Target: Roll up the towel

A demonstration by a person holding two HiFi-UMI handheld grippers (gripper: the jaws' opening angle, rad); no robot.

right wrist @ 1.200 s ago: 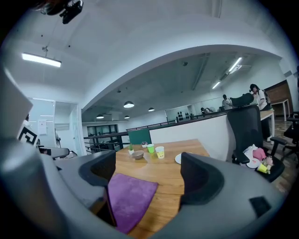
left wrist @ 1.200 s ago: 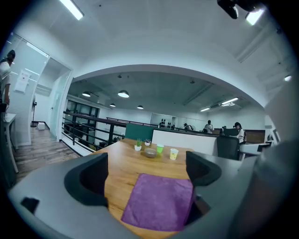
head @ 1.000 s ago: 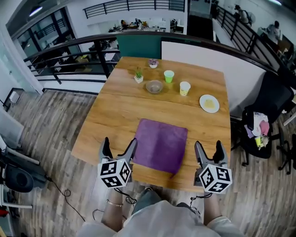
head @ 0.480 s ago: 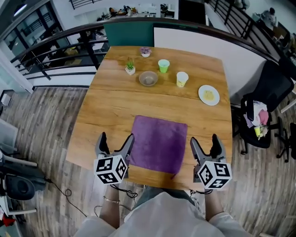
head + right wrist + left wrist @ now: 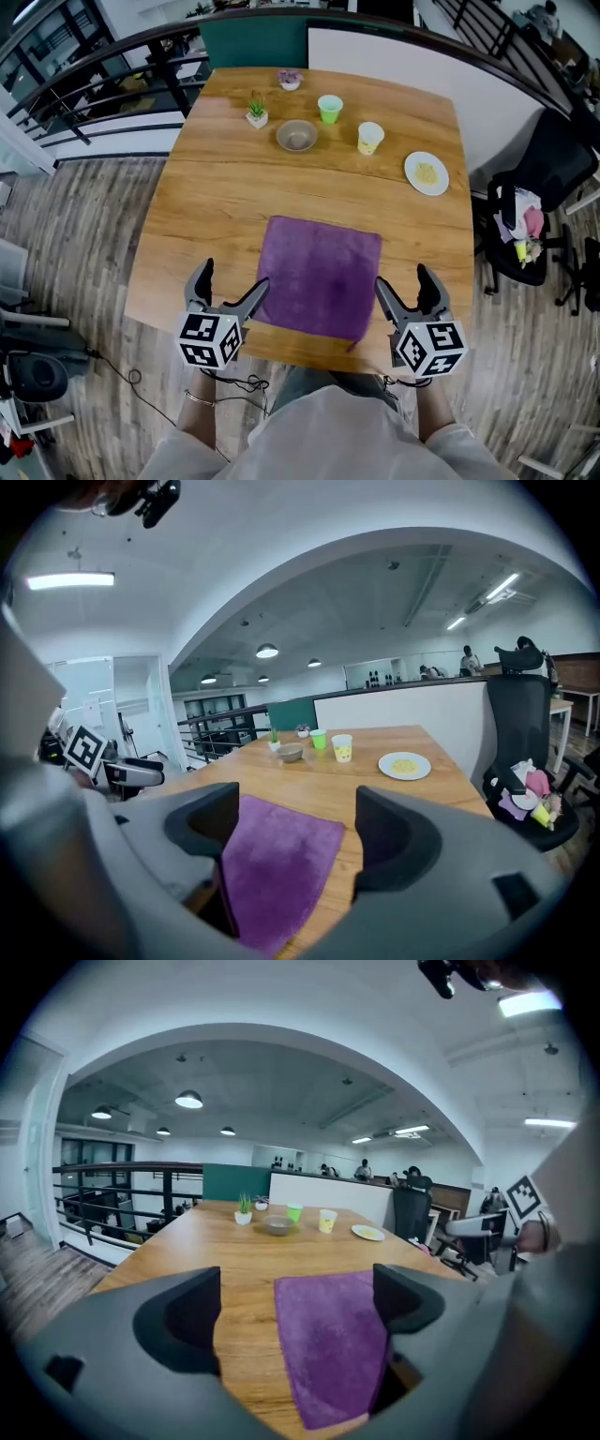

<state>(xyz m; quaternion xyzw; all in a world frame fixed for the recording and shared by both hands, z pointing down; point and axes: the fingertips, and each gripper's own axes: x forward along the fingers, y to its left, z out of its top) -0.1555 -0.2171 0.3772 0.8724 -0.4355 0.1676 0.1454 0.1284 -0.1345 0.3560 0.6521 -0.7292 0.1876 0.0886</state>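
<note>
Purple towel [image 5: 323,277], unrolled.
Spread flat in a near-square on the wooden table [image 5: 225,202], close to the near edge and about midway along it, wholly on the top; plush, one colour throughout, sides slightly askew to the table's edges, near right corner a little rumpled.

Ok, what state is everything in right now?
Towel, flat, unrolled.
Left tool, open, empty.
Right tool, open, jaws just closing a little, nothing between them yet.
Green cup, upright.
Yellow cup, upright.
Bowl, upright.
Plate, holding something yellow.
</note>
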